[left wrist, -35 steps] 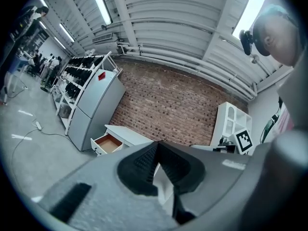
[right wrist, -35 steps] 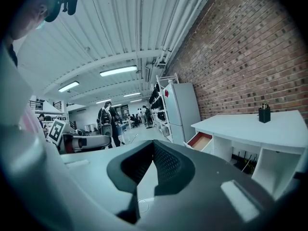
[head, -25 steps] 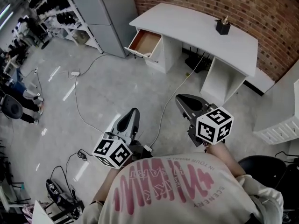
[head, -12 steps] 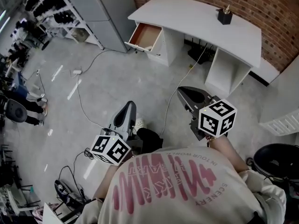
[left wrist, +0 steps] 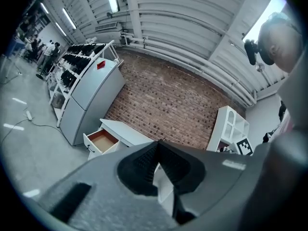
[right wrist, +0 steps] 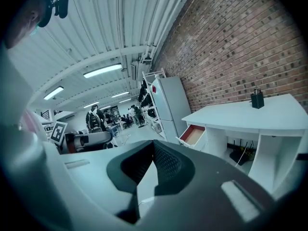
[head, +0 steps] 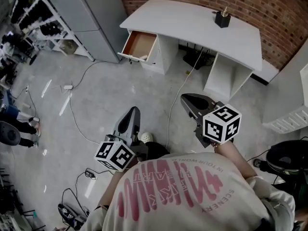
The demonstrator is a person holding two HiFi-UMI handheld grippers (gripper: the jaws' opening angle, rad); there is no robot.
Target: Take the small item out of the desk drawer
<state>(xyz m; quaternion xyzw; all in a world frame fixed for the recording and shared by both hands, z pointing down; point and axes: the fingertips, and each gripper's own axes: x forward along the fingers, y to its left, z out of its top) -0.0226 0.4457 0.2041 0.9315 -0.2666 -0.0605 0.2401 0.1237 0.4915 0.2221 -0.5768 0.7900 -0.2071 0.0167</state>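
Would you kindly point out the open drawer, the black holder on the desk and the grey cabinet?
open drawer (head: 139, 44), head view, its wooden floor.
black holder (head: 222, 19), head view, its dark body.
grey cabinet (head: 91, 18), head view, its front face.

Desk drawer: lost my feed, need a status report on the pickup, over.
Left gripper, right gripper: jaws shut, empty, well short of desk. Drawer open; item not visible. Cable across the floor ahead.
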